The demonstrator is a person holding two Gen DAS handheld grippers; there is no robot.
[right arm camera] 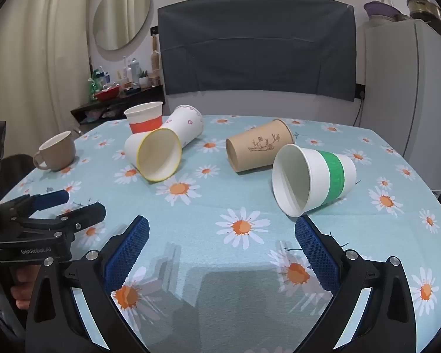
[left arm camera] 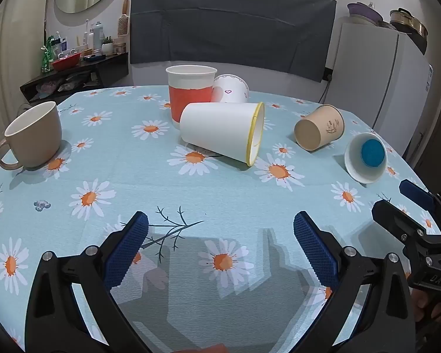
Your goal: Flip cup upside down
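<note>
A round table under a pale blue daisy tablecloth fills both views, with a grey cloth-covered panel on the wall behind it and a white fridge to the panel's right. The items on the dark side shelf under the oval mirror are too small to name.

Six cups are out. Taking the yellow-rimmed white cup as landmark, lying on its side mid-table: the upright orange-banded cup stands just behind it, the heart-print cup lies on its side against both, half hidden in the left wrist view. The beige mug stands upright, well to its left. The brown paper cup lies to its right, and the green-banded cup lies beyond that, nearest the right gripper.

Both grippers hover above the cloth, well short of the landmark cup. The left gripper has its blue pads wide apart and holds nothing; the right gripper likewise.
</note>
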